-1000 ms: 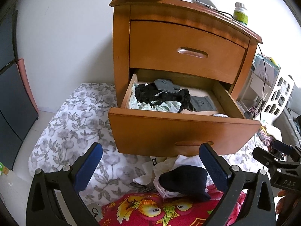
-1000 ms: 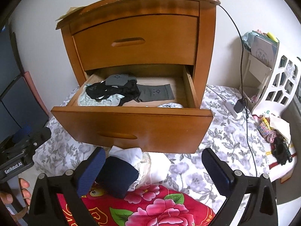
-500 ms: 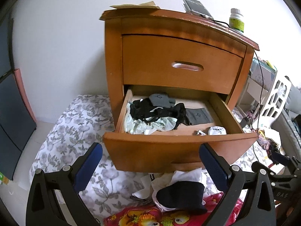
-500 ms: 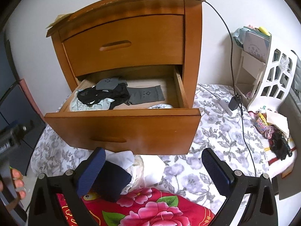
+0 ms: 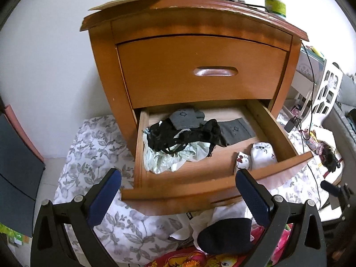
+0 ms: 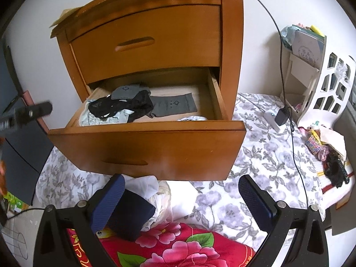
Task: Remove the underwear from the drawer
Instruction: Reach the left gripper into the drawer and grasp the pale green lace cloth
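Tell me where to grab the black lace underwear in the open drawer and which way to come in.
Pinch the bunched middle of the black lace underwear, where it humps highest over the pale green garment. Come from above with the left gripper, since the drawer front blocks a level approach.

The lower drawer [image 5: 200, 191] of the wooden nightstand stands pulled well out – its curved front overhangs the floral bedding below. Inside, toward its left end, a black lacy piece of underwear [image 5: 184, 135] lies crumpled on top of a pale mint-green one [image 5: 169, 158], which bunches against the left wall. A folded grey garment [image 5: 185, 118] rests on the back of the black tangle, and a second flat grey piece [image 5: 235, 130] lies just beside it toward the middle. Two small white items with printed faces [image 5: 255, 155] sit against the inside of the front panel – near the right end
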Demonstrator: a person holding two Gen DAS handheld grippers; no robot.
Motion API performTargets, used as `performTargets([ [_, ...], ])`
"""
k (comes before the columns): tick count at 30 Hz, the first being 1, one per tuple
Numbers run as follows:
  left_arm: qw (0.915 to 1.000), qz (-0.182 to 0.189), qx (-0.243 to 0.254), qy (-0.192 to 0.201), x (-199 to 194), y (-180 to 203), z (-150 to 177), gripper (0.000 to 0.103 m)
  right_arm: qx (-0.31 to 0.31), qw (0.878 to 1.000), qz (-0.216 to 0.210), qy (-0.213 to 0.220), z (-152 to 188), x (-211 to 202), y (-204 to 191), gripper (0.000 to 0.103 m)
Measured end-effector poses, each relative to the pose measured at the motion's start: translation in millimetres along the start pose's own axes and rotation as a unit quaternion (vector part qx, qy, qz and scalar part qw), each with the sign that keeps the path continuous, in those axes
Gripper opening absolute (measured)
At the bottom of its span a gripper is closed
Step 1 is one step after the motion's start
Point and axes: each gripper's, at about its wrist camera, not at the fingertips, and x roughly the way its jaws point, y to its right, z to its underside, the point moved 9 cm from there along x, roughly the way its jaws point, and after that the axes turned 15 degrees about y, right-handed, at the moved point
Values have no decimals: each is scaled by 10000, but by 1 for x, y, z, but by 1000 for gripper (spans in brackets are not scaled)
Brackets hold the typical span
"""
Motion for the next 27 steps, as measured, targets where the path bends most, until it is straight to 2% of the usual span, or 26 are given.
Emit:
performTargets([
  [6, 9992, 70, -14, -383, 29, -4, -9, 102, 71, 9999, 2, -92, 6, 6, 4, 103],
  [10, 9976, -113, 25, -689, 52, -11, -11, 102, 120, 9998, 14, -148, 9, 10, 7, 103],
  [12, 9965, -92, -11, -833, 62, -12, -10, 102, 133, 9998, 0, -175, 11, 12, 7, 103],
  [19, 9860, -26, -514, -1588, 101, -11, 4, 102, 157, 9995, -60, -278, 17, 19, 7, 103],
  [23, 9805, -176, -205, -1945, 120, -5, 14, 102, 198, 9993, -67, -317, 19, 23, 9, 103],
  [26, 9759, -263, -10, -2167, 133, -4, 23, 96, 232, 9991, -68, -356, 21, 27, 10, 103],
  [27, 9736, -279, 17, -2267, 138, -3, 28, 88, 245, 9990, -78, -377, 22, 29, 10, 103],
])
